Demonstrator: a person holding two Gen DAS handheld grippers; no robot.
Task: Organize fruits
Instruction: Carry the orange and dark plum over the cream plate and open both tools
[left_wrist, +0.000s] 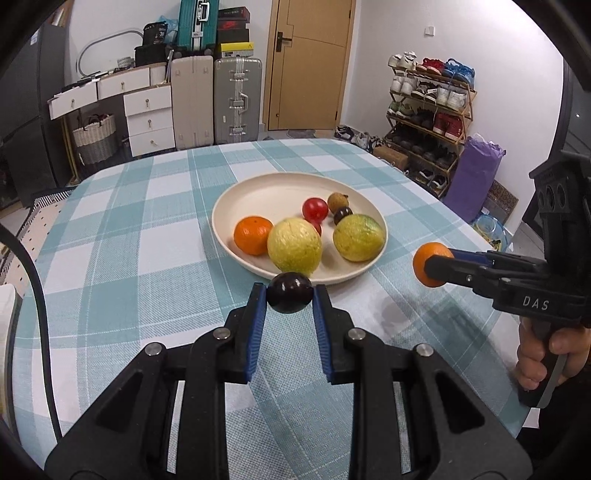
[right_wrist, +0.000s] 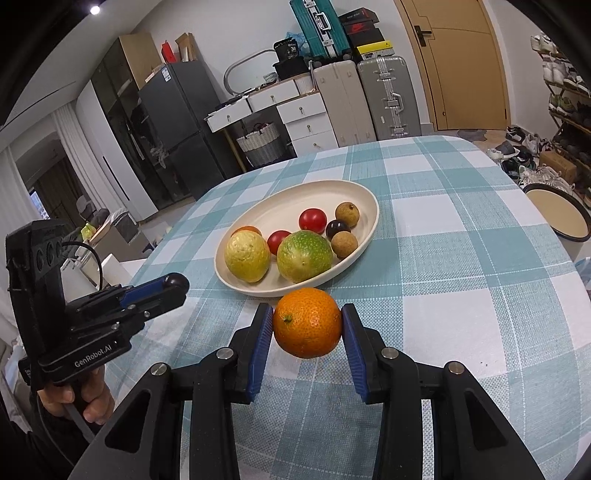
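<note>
The left gripper (left_wrist: 290, 295), black with blue pads, is clamped on a small, dark purple round fruit (left_wrist: 290, 292) held clear of the teal-and-white checked tablecloth (left_wrist: 147, 229), just short of the cream oval plate (left_wrist: 266, 192). The right gripper (right_wrist: 307, 323) squeezes a round orange tangerine (right_wrist: 307, 322) beside that plate, which holds two yellow-green round fruits, tomatoes, a tangerine and longans. Behind the table stand suitcases (left_wrist: 236, 99), a wooden door (left_wrist: 310, 62) and a shoe rack (left_wrist: 428, 110).
</note>
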